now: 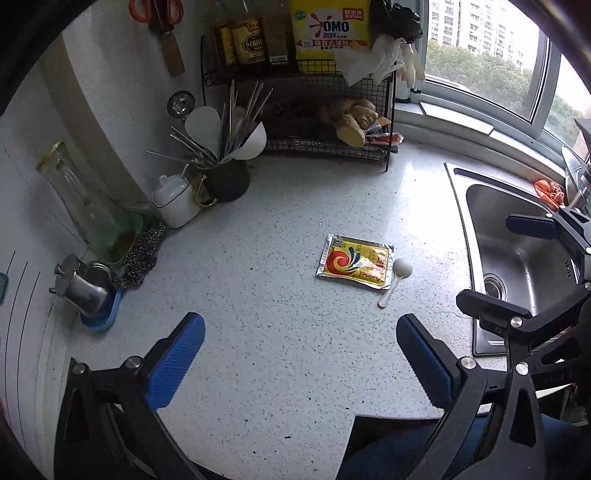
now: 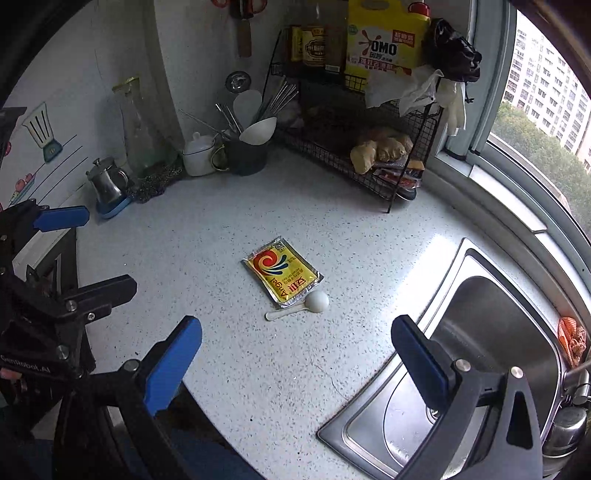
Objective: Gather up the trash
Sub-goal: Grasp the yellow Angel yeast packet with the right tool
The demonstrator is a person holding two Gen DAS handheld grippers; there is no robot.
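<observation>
Blue-padded and spread wide, the left tool (image 1: 301,354) hangs above bare speckled table (image 1: 258,295) with nothing between its fingers. From the right wrist view, the right tool (image 2: 297,358) is likewise spread and empty, one finger over the table and the other over the rim of the steel sink (image 2: 480,354).

Taking that sink as the landmark: the yellow foil sachet (image 1: 354,261) lies flat on the table just beside the sink's left rim, printed with a red swirl (the lettering is too small to read surely). A white plastic spoon (image 1: 395,275) rests against the sachet's sink-side edge, its bowl touching the packet and its handle pointing toward the table's near edge. Both tools are well short of the sachet and spoon.

Farther from the sink, at the back of the table, stands a black wire rack (image 1: 325,110) with a yellow OMO detergent pack (image 1: 330,27) and brown jars on top, and ginger root (image 1: 354,118) on its lower shelf. Left of the rack sit a dark utensil holder (image 1: 225,177) full of chopsticks and white spatulas, a white lidded pot (image 1: 173,199), a tall glass jug (image 1: 85,206) and a small steel teapot (image 1: 83,286) on a blue dish. An orange mesh scrubber (image 1: 550,190) lies at the sink's far rim, below the window.
</observation>
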